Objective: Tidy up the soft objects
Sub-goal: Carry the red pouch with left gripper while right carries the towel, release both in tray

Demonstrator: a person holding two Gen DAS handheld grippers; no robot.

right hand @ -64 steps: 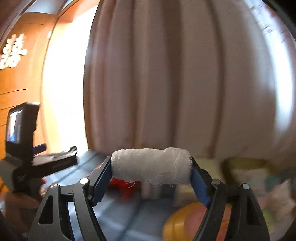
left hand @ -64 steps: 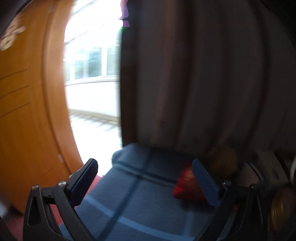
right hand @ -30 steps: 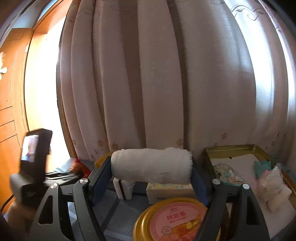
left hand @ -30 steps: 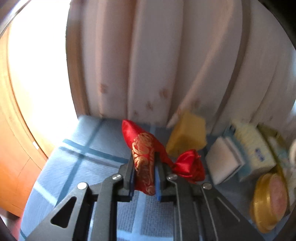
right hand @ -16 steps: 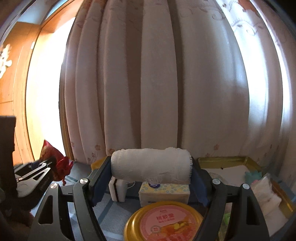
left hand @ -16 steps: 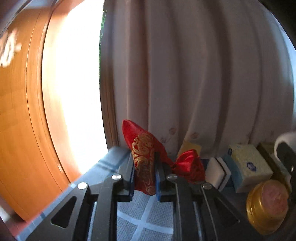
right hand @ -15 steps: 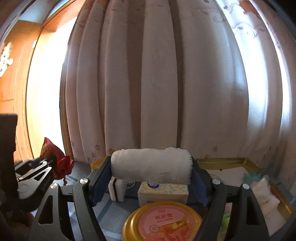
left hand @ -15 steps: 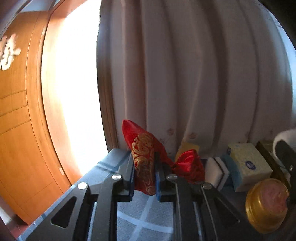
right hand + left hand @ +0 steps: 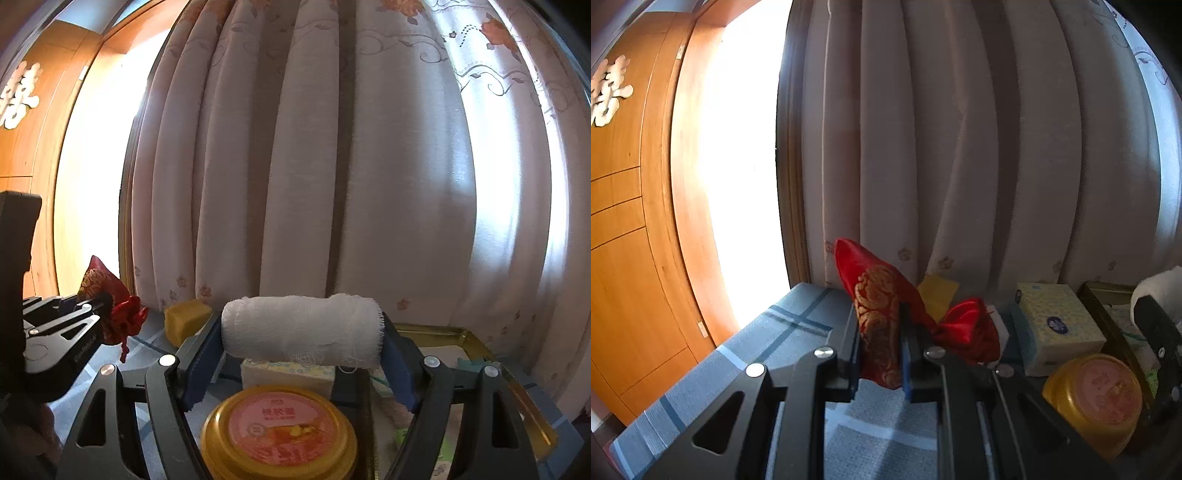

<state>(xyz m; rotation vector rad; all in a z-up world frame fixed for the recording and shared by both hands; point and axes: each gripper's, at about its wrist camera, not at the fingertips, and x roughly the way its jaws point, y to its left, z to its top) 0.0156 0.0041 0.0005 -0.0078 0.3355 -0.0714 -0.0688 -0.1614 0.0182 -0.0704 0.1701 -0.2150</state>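
Count on view: grippers — 2, the left gripper (image 9: 879,354) and right gripper (image 9: 301,354). Red-and-gold fabric pouch (image 9: 882,314) — 1. White gauze roll (image 9: 301,330) — 1. Yellow sponge block (image 9: 186,325) — 1. Tissue packs w/ blue dot print — 1 (image 9: 1054,325). Round gold tins w/ pink lid — 1 (image 9: 279,434). Gold-rimmed tray (image 9: 476,341) — 1, at right; approx. several small soft items inside, too blurred to count. Blue checked cloth (image 9: 798,332) on the surface — 1. Curtain (image 9: 332,166) — 1 run of pleats seen; separate panels can't be told. White cut-out ornament on wood panel (image 9: 607,92) — 1.
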